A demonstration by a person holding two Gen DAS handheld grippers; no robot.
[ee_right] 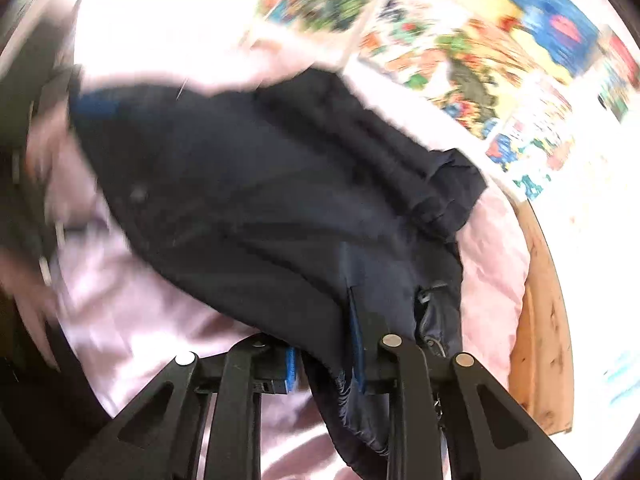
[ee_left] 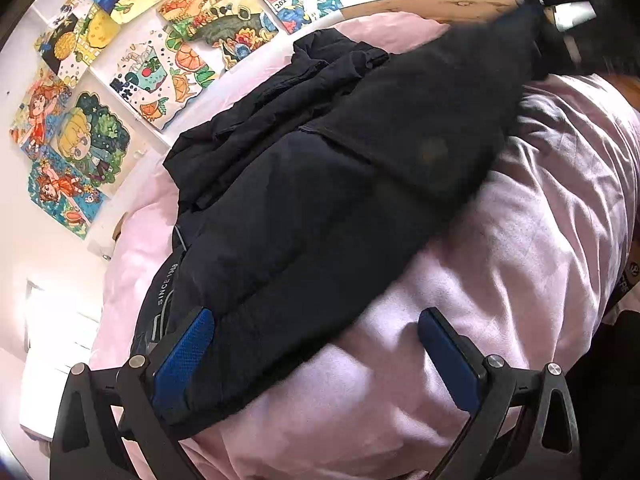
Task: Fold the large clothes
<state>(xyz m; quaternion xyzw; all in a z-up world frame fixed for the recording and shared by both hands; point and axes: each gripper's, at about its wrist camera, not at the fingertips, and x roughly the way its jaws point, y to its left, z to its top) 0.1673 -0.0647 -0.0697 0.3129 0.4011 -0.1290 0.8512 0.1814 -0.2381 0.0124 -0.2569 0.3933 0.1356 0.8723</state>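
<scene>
A large black padded jacket (ee_left: 320,184) lies across a pink bedsheet (ee_left: 520,264). My left gripper (ee_left: 316,344) is open, its blue pads (ee_left: 184,356) wide apart; the jacket's near hem lies between them against the left pad. In the right wrist view the jacket (ee_right: 280,200) is blurred by motion. My right gripper (ee_right: 326,352) is shut on the jacket's edge, with fabric bunched between the blue pads (ee_right: 356,344). That gripper also shows in the left wrist view at the far top right (ee_left: 560,12), holding the jacket's far end.
A wall of colourful drawings (ee_left: 160,60) runs behind the bed. A wooden bed frame (ee_right: 540,340) edges the mattress. The pink sheet is wrinkled on the near side.
</scene>
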